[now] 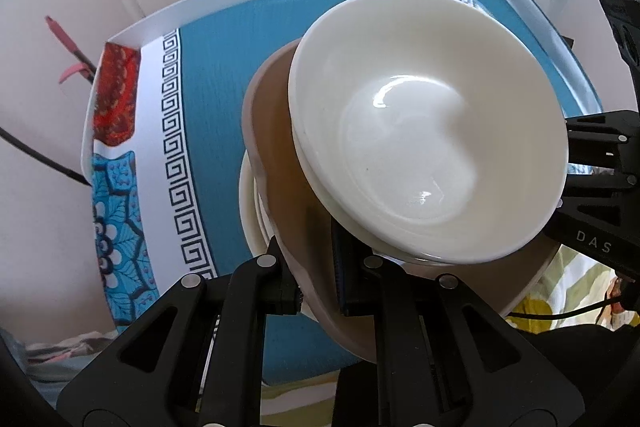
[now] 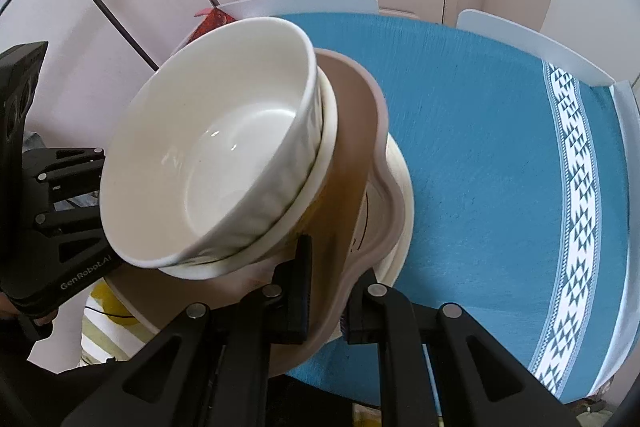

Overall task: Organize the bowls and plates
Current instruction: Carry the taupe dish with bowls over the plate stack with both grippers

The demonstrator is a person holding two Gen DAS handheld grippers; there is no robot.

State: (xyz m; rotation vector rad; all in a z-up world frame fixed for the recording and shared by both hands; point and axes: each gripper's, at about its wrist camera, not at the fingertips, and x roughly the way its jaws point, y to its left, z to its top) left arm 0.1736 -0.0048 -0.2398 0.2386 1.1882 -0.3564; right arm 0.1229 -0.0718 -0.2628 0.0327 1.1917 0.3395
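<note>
A white bowl (image 1: 424, 131) sits nested in a second cream bowl (image 1: 320, 187) on a brown wavy-rimmed plate (image 1: 272, 131), above a cream plate (image 1: 250, 211). My left gripper (image 1: 318, 287) is shut on the brown plate's near rim. In the right wrist view the same white bowl (image 2: 212, 151) rests on the brown plate (image 2: 360, 163) over the cream plate (image 2: 400, 187). My right gripper (image 2: 326, 303) is shut on the brown plate's rim from the opposite side. The stack is tilted and held above the table.
A blue tablecloth (image 1: 224, 75) with a patterned border (image 2: 576, 187) covers the table. White chair backs (image 2: 304, 3) stand at the far edge. A black stand (image 2: 104, 7) and white doors are behind.
</note>
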